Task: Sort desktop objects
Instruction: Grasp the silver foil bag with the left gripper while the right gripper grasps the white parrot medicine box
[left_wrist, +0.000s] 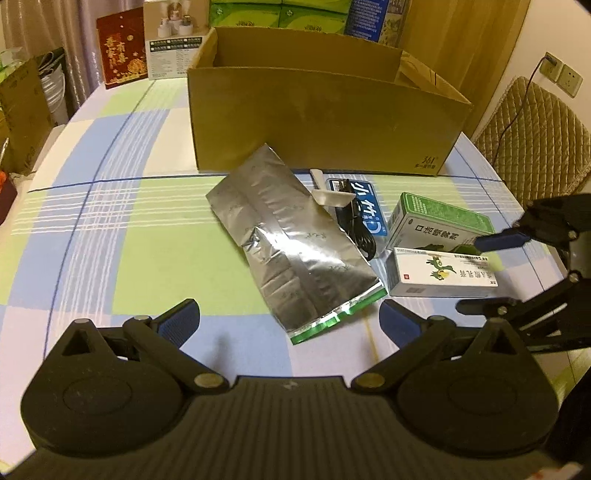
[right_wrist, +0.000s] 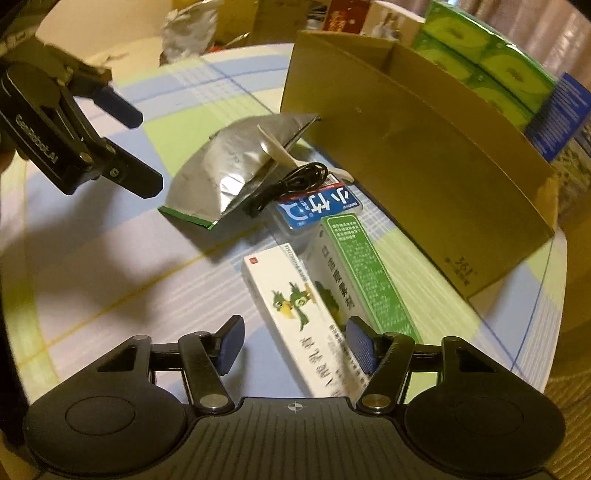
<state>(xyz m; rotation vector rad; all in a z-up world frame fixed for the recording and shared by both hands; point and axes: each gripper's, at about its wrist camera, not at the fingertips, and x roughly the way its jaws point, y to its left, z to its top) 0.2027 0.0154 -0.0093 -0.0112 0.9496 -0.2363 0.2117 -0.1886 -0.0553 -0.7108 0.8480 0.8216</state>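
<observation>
A silver foil pouch (left_wrist: 291, 243) (right_wrist: 225, 173) lies on the checked tablecloth before an open cardboard box (left_wrist: 325, 122) (right_wrist: 417, 166). Beside the pouch are a white scoop (left_wrist: 328, 195), a black cable (left_wrist: 358, 225) (right_wrist: 295, 181) on a blue packet (left_wrist: 369, 206) (right_wrist: 317, 206), a green-and-white box (left_wrist: 439, 221) (right_wrist: 358, 273) and a white box with a bird picture (left_wrist: 439, 273) (right_wrist: 303, 317). My left gripper (left_wrist: 290, 321) (right_wrist: 144, 151) is open, just short of the pouch. My right gripper (right_wrist: 295, 347) (left_wrist: 484, 273) is open, its jaws on either side of the white box's near end.
Behind the cardboard box stand a red gift box (left_wrist: 122, 51), a white carton (left_wrist: 173, 40), green tissue packs (right_wrist: 487, 55) and a blue box (right_wrist: 565, 114). A padded chair (left_wrist: 535, 136) stands at the right. The table's edge curves along the left.
</observation>
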